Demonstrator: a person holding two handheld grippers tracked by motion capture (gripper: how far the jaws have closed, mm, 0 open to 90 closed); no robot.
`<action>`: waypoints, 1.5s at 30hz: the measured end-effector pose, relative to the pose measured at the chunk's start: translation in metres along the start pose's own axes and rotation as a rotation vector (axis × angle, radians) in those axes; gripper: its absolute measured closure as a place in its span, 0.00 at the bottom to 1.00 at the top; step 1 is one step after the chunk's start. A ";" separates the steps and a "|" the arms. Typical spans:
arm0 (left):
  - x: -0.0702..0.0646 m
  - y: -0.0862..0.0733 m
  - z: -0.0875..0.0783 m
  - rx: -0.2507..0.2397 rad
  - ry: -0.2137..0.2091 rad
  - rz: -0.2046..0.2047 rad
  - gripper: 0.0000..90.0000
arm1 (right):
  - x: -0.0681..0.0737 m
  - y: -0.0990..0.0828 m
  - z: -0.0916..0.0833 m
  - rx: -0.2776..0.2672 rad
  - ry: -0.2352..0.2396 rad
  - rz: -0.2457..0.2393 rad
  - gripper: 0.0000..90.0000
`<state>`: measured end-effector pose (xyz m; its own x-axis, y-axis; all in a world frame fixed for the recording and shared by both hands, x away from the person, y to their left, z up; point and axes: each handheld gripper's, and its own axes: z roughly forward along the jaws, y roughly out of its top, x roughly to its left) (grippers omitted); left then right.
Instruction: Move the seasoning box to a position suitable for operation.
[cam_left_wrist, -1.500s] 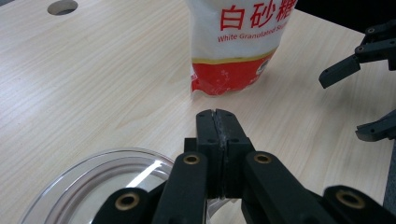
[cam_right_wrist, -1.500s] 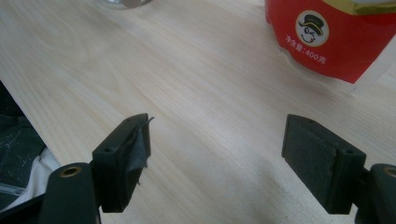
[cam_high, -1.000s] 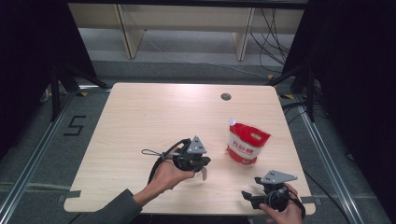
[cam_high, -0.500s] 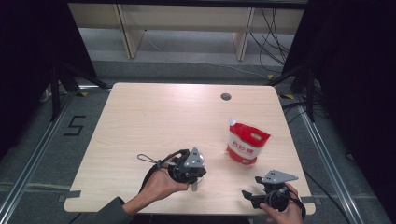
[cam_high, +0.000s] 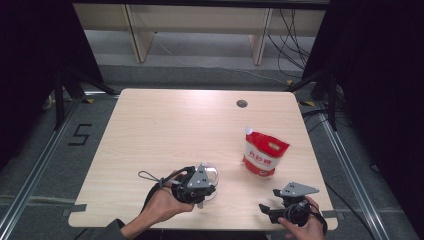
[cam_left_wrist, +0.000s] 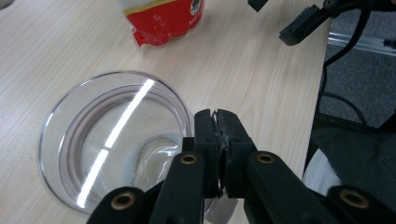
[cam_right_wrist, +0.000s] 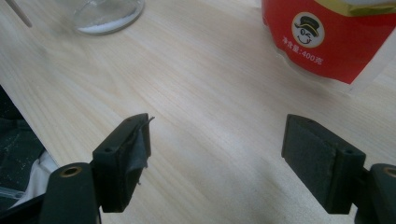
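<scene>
**Operator:** Report the near edge of the table (cam_high: 150, 130) first.

**Inspector:** The right gripper (cam_high: 265, 209) sits at the near right corner, held in the person's right hand (cam_high: 300, 227), its grey plate on top. In the right gripper view its jaws stand wide apart with bare tabletop between them; nothing is held.

**Operator:** And the left unit?

**Inspector:** The left gripper (cam_high: 204, 192) is near the front edge, left of centre, held in the left hand (cam_high: 162, 205), with its cable looping out to the left. In the left gripper view its jaws are pinched together on the rim of a clear glass bowl (cam_left_wrist: 112, 135); the glass wall passes between the pads. The bowl stands upright on the table, directly at the jaw tips, on the side toward the middle of the table.

**Operator:** Contents of the bowl?

**Inspector:** The right gripper view shows a thin layer of white grains at its base (cam_right_wrist: 105, 16).

**Operator:** Next item outward?

**Inspector:** A red and white pouch (cam_high: 265, 152) stands upright, farther back and to the right of the bowl, apart from it and well apart from both grippers. It has a white cap at its top.

**Operator:** Farthest item?

**Inspector:** A round cable port (cam_high: 242, 103) near the far edge, right of centre.
</scene>
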<state>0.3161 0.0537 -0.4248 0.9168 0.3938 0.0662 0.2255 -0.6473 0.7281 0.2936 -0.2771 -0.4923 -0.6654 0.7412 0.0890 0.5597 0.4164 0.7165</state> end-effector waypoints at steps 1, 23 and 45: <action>-0.002 -0.001 -0.001 -0.019 0.008 -0.007 0.95 | 0.000 0.000 0.000 0.000 0.002 0.003 0.27; -0.026 -0.069 -0.023 -0.180 0.112 -0.290 0.70 | 0.001 0.001 0.003 0.004 0.012 -0.004 0.27; -0.024 -0.075 0.010 -0.173 0.225 -0.444 0.36 | 0.001 0.002 0.004 0.017 0.038 -0.014 0.27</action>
<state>0.2800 0.0865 -0.4881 0.6476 0.7484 -0.1434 0.5010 -0.2763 0.8201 0.2960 -0.2734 -0.4940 -0.6911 0.7149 0.1059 0.5585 0.4354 0.7061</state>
